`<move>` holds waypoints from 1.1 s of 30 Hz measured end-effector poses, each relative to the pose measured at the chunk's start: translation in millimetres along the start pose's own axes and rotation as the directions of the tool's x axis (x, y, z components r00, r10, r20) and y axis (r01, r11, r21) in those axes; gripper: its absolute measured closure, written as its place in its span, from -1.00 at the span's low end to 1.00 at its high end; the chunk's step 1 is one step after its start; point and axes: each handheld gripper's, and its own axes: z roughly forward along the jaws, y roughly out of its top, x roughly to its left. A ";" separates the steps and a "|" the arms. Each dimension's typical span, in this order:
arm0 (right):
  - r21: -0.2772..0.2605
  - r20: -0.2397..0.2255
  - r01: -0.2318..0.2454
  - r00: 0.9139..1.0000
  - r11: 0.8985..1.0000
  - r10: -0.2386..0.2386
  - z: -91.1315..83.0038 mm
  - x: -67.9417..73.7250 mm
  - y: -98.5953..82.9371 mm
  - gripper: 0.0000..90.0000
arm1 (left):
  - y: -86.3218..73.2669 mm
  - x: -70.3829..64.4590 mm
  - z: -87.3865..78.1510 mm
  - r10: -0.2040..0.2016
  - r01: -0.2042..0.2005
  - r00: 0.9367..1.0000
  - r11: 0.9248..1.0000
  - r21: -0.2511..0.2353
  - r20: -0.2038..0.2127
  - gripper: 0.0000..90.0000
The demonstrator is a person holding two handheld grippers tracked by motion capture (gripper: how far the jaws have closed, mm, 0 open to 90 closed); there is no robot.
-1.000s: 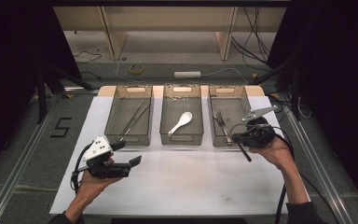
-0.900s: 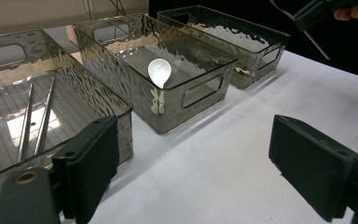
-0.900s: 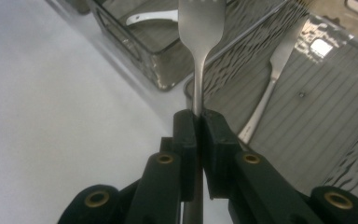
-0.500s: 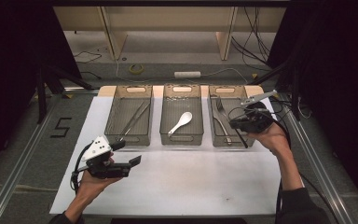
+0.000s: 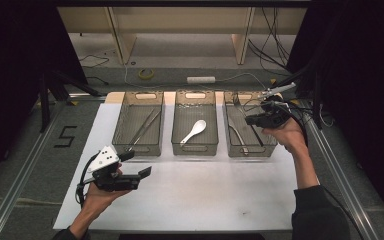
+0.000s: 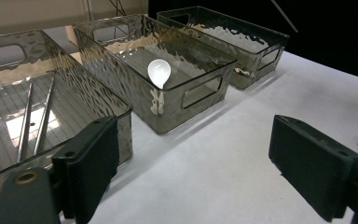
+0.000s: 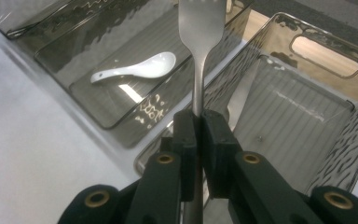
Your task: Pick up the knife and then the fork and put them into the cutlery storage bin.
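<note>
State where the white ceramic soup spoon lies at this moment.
In the high view, the white ceramic soup spoon lies inside the middle clear plastic bin, between the left bin holding metal chopsticks and the right bin.

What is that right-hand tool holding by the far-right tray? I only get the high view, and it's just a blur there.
Observer: A metal fork. The right gripper has its jaws shut on the fork's handle, with the prongs pointing away from the hand.
Operator: And the left tool, is anything in it?
Observer: No. The left gripper has its jaws wide apart, with only the white table top between them.
</note>
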 end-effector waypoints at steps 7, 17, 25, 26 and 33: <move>-0.001 0.015 -0.018 1.000 1.000 0.018 7.4 -6.1 12.3 0.89 | 0.0 -0.1 -0.1 0.002 -0.002 1.000 1.000 0.000 0.001 -0.65; -0.017 0.038 -0.072 0.997 0.997 0.073 20.1 -16.8 18.9 0.90 | -0.1 -0.3 -0.4 0.003 -0.003 1.000 1.000 -0.001 0.003 -0.65; -0.037 0.061 -0.111 0.992 0.993 0.114 29.5 -25.1 17.9 0.89 | 0.1 -0.1 -0.5 0.003 -0.003 1.000 1.000 -0.003 0.003 -0.65; -0.039 0.064 -0.117 0.991 0.992 0.119 30.7 -26.1 17.7 0.89 | 0.0 -0.2 -0.5 0.004 -0.004 1.000 1.000 -0.003 0.003 -0.65; -0.045 0.086 -0.153 0.984 0.987 0.157 38.2 -32.1 15.6 0.90 | 0.0 -0.2 -0.9 0.004 -0.004 1.000 1.000 -0.003 0.004 -0.65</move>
